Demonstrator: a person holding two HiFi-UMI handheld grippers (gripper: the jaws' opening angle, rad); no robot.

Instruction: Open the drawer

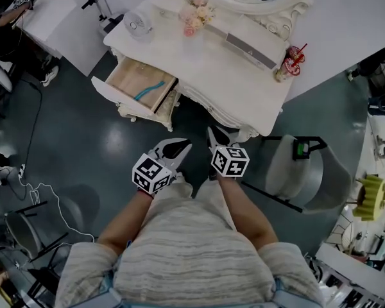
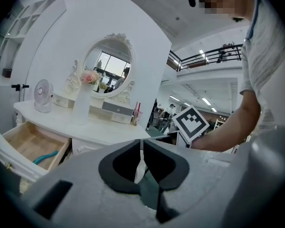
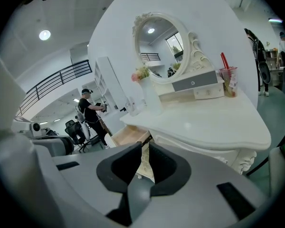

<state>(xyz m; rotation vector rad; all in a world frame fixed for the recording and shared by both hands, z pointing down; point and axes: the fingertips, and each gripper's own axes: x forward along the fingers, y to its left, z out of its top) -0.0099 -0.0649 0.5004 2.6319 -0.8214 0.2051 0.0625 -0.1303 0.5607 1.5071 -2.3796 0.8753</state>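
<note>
Both grippers empty, drawer already out.
My left gripper (image 1: 179, 149) and right gripper (image 1: 214, 137) are each closed on nothing, near my body, well apart from the dressing table (image 1: 224, 69). The drawer (image 1: 129, 77) stands pulled out at the table's left end, a teal item (image 1: 147, 90) inside. Risk: a further pull could drag it off its runners.

White dressing table (image 1: 231, 82) bears a fan (image 1: 138, 24), flower vase (image 1: 194, 17), oval mirror (image 1: 260, 2) and red-strawed cup (image 1: 287, 68).
</note>
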